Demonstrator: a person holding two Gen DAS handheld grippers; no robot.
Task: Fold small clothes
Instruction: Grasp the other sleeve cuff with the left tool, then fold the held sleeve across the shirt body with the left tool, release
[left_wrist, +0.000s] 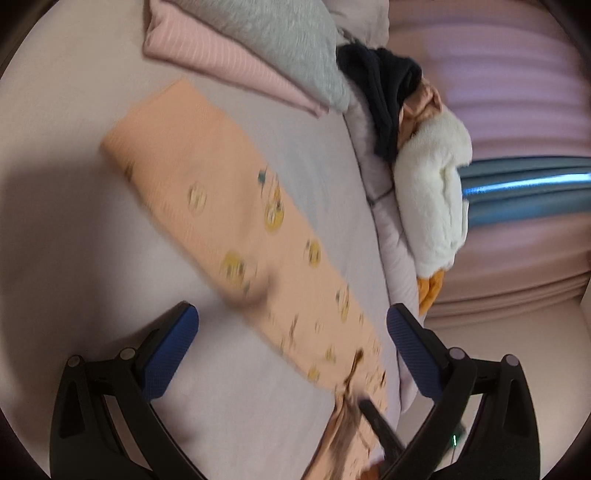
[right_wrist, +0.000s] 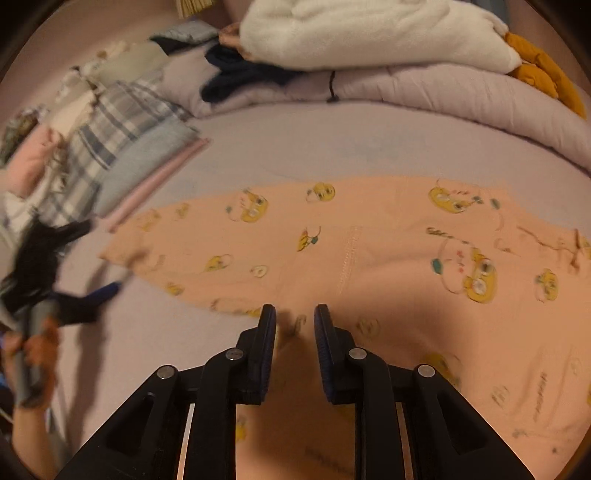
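A: Progress first: how much of the folding looks done?

B: A fair part, I judge. In the upper left of the right wrist view sits a stack of folded clothes (right_wrist: 110, 147), a plaid piece on top of blue and pink ones. In the left wrist view a folded pink garment (left_wrist: 229, 70) lies at the top centre with a grey fleece piece (left_wrist: 280, 40) over it.

A: And the piece in hand?

B: The peach pyjama garment (right_wrist: 369, 258) with yellow cartoon prints lies spread flat on the lilac bedsheet (right_wrist: 332, 147), filling the middle and right of that view. In the left wrist view it runs as a long strip from centre left down to the bottom centre. It looks narrowed lengthwise, so I'd guess the cross folds are still left.

A: The tongs?

B: The right gripper (right_wrist: 294, 317) sits low over the garment's near edge at the bottom centre, its jaws drawn narrow with a small gap. Whether they pinch cloth, I cannot tell. The left gripper (left_wrist: 291, 328) stands spread wide above the strip, holding nothing.

A: Anything else waiting?

B: A dark navy garment (left_wrist: 384, 99) lies crumpled on the rolled duvet (right_wrist: 443, 96) at the upper right of the left wrist view, beside a white plush toy (left_wrist: 432, 184). It looks unfolded, so likely more remains.
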